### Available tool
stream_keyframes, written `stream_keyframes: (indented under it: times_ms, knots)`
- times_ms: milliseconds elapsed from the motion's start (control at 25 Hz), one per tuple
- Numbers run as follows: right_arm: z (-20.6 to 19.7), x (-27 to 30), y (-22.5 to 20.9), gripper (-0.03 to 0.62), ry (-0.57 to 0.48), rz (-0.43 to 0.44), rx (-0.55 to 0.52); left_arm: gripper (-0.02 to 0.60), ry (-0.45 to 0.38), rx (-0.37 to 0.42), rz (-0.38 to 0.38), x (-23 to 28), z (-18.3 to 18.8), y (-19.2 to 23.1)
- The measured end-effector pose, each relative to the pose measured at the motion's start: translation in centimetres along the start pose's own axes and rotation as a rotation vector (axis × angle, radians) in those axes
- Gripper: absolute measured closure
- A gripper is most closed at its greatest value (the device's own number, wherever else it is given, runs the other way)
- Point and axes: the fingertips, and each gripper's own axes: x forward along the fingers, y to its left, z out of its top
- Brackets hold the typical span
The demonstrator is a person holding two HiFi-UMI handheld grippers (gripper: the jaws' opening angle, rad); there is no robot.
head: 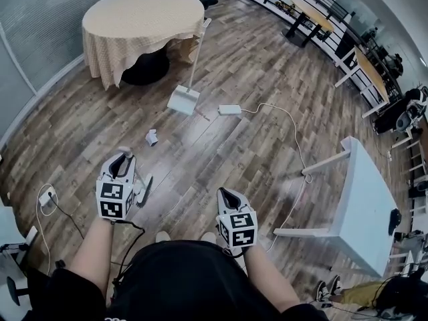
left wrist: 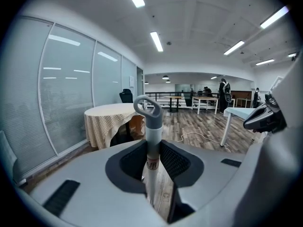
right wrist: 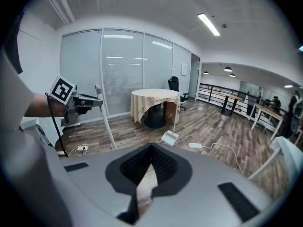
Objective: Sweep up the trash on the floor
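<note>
My left gripper (head: 122,158) is shut on the upright white handle of a broom (left wrist: 152,141), whose grey loop top rises above the jaws. The broom's dark lower end (head: 145,187) shows beside that gripper. A crumpled piece of paper trash (head: 152,137) lies on the wood floor just ahead of it. Farther ahead stands a white dustpan (head: 183,100), its long handle leaning toward the round table. My right gripper (head: 225,194) is held low at my right, shut and empty (right wrist: 149,167). In the right gripper view the left gripper (right wrist: 78,105) and the dustpan (right wrist: 169,137) both show.
A round table with a checked cloth (head: 144,19) stands ahead at the left. A white adapter (head: 229,110) trails a cable across the floor to a white table (head: 364,199) at my right. A power strip (head: 47,196) lies at my left. Desks and railing line the far right.
</note>
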Motion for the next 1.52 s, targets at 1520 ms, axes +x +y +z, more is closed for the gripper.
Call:
stream_keyframes:
  times_ms: [1520]
  knots:
    - [10.7, 20.4, -12.8, 0.582, 0.004, 0.3, -0.082, 0.494, -0.009, -0.175, 0.17, 21.4, 15.0, -0.6]
